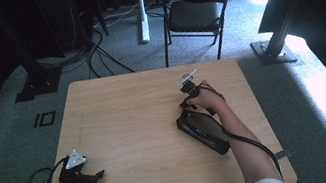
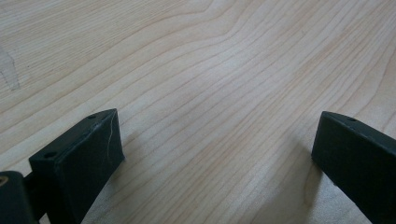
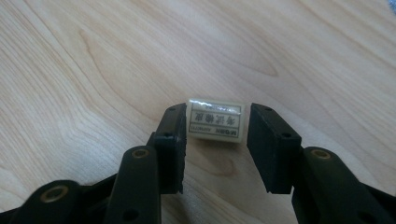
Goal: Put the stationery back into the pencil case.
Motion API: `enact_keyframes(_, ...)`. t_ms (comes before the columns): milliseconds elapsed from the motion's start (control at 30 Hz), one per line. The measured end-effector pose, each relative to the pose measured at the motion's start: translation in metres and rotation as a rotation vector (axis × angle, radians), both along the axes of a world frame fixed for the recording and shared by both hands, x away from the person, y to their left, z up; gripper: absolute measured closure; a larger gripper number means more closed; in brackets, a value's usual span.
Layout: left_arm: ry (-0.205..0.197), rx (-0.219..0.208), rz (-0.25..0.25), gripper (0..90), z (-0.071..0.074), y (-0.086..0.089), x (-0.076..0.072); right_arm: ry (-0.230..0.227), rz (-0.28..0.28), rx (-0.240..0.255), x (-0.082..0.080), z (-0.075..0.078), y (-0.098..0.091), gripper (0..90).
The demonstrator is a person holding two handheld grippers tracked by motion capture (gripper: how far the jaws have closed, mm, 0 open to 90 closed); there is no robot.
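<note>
A small white eraser [image 3: 215,120] with a printed label lies on the wooden table [image 3: 93,70] between the jaws of my right gripper [image 3: 215,123]. The black jaws flank its two ends with only a hairline gap on each side, so they stand open around it. In the high view the right gripper [image 1: 187,98] points down at the table's right half, just beyond a flat black case [image 1: 202,135]. My left gripper [image 1: 96,176] rests at the table's front left; its jaws [image 2: 215,140] are wide open over bare wood.
The right forearm [image 1: 244,143] lies across the black case's near end. A black folding chair [image 1: 194,7] stands past the table's far edge. Cables and dark stand feet lie on the grey floor [image 1: 1,135] at the left.
</note>
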State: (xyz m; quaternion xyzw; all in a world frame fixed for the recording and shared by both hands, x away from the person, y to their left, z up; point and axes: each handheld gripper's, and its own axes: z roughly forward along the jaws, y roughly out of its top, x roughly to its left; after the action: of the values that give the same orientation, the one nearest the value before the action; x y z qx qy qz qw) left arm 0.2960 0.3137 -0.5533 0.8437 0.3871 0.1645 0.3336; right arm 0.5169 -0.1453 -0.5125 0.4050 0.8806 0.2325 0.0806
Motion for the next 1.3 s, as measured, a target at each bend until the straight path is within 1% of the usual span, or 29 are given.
enact_keyframes(133,0.000,0.000,0.000,2.2,0.000,0.000,0.000,0.001,-0.002,-0.001,0.001,-0.002,0.001,59.0)
enact_keyframes(200,0.000,0.000,0.000,2.2,0.000,0.000,0.000,0.000,-0.002,-0.011,0.001,-0.001,0.002,62.4)
enact_keyframes(233,0.000,0.000,0.000,2.2,0.000,0.000,0.000,-0.002,-0.005,-0.012,0.002,-0.001,0.001,65.7)
enact_keyframes(267,0.000,0.000,0.000,2.2,0.000,0.000,0.000,-0.006,-0.006,-0.015,0.002,0.000,0.000,73.0)
enact_keyframes(300,0.000,0.000,0.000,2.2,0.000,0.000,0.000,-0.002,-0.010,-0.020,0.002,0.001,0.000,73.5)
enact_keyframes(333,0.000,0.000,0.000,2.2,0.000,0.000,0.000,-0.002,-0.022,-0.012,0.002,0.002,-0.001,71.1)
enact_keyframes(367,0.000,0.000,0.000,2.2,0.000,0.000,0.000,0.003,-0.031,0.006,0.002,0.002,-0.002,67.6)
enact_keyframes(400,0.000,0.000,0.000,2.2,0.000,0.000,0.000,0.015,-0.029,0.011,0.002,0.001,-0.001,63.4)
enact_keyframes(500,0.000,0.000,0.000,2.2,0.000,0.000,0.000,0.025,-0.053,0.028,0.005,-0.003,0.001,57.9)
enact_keyframes(533,0.000,0.000,0.000,2.2,0.000,0.000,0.000,0.025,-0.053,0.028,0.005,-0.003,0.001,57.9)
enact_keyframes(567,0.000,0.000,0.000,2.1,0.000,0.000,0.000,0.026,-0.060,0.035,0.006,-0.004,0.004,55.8)
enact_keyframes(667,0.000,0.000,0.000,2.2,0.000,0.000,0.000,0.025,-0.062,0.030,0.006,-0.004,0.007,55.3)
enact_keyframes(867,0.000,0.000,0.000,2.2,0.000,0.000,0.000,0.023,-0.038,0.014,0.005,-0.005,0.011,55.1)
enact_keyframes(1100,0.000,0.000,0.000,2.2,0.000,0.000,0.000,0.026,-0.011,0.012,0.007,-0.005,0.013,55.4)
enact_keyframes(1300,0.000,0.000,0.000,2.2,0.000,0.000,0.000,0.020,0.012,0.023,0.009,-0.003,0.015,50.7)
